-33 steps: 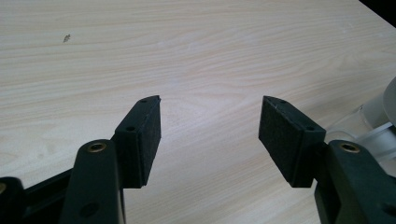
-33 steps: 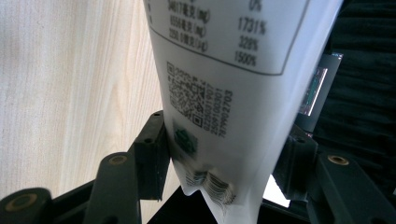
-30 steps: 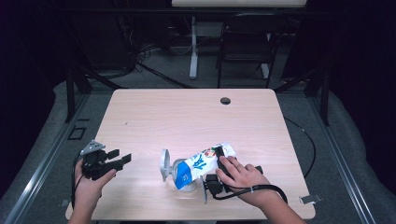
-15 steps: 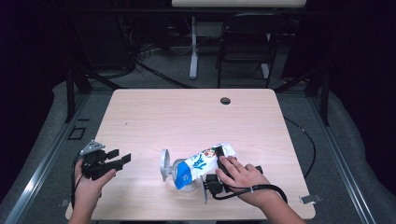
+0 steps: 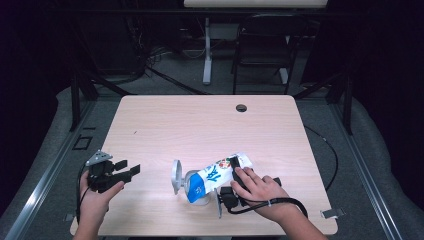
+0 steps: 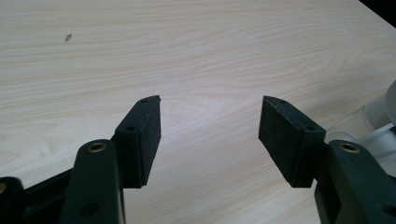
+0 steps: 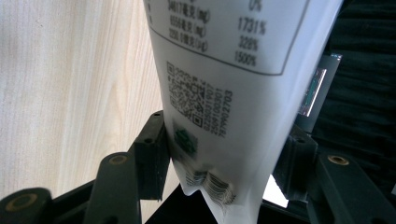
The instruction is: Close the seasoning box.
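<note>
From the high view, the pouch [image 5: 212, 177] lies tilted over a clear glass [image 5: 200, 192] near the front edge of the table [image 5: 200, 125]. Its long axis runs on a diagonal: the blue end points down and to the left into the glass, the white sealed end points up and to the right. The right gripper [image 5: 234, 172] clamps that upper end, with the person's right hand [image 5: 257, 189] laid over it. A grey disc [image 5: 176, 176] stands on edge just left of the glass. Well apart, at the table's left front corner, the left gripper [image 5: 127, 170] sits in the left hand [image 5: 95, 197], jaws spread, aimed right toward the pouch.

Over to the left gripper view: the left gripper [image 6: 210, 126] has its two black pads wide apart with bare wood between them, and a bit of the glass [image 6: 373, 116] peeks in at the right edge.

Now the right gripper view: the right gripper [image 7: 224, 158] presses both pads against the pouch [image 7: 233, 70], whose printed white face rises straight up from the jaws, its crimped seal hanging below them.
</note>
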{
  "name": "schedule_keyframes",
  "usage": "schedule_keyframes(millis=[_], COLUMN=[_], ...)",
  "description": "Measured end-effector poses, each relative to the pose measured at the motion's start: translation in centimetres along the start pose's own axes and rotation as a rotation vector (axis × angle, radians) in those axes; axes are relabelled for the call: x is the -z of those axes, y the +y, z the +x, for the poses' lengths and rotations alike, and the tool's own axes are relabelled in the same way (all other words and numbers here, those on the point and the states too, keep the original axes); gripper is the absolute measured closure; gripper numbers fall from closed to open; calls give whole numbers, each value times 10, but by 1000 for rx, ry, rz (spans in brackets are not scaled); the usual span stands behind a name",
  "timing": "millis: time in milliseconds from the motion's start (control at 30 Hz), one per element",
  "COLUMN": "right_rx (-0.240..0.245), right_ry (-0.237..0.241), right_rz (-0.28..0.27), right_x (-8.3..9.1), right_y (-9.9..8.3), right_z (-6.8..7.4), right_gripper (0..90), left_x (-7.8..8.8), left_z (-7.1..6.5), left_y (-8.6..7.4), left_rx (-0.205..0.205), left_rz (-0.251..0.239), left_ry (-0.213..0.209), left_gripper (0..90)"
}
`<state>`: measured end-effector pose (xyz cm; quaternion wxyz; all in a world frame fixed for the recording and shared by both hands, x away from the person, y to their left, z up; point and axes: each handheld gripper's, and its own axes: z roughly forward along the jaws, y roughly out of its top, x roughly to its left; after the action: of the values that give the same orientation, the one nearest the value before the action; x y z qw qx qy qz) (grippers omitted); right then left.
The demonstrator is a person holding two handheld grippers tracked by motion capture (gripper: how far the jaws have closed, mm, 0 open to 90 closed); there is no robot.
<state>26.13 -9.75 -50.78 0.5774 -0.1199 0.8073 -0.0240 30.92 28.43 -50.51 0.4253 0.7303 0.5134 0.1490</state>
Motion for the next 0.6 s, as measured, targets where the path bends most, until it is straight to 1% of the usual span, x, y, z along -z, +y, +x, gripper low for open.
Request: schedule_keyframes(millis=[600], right_rx=[4], right_ry=[-1], right_rz=[1], right_x=[0], right_y=[0], right_z=[0], right_gripper=[460], left_x=[0], left_z=[2], left_y=[-1], left_rx=[3], left_rz=[7], left_ry=[-2], left_gripper=[395])
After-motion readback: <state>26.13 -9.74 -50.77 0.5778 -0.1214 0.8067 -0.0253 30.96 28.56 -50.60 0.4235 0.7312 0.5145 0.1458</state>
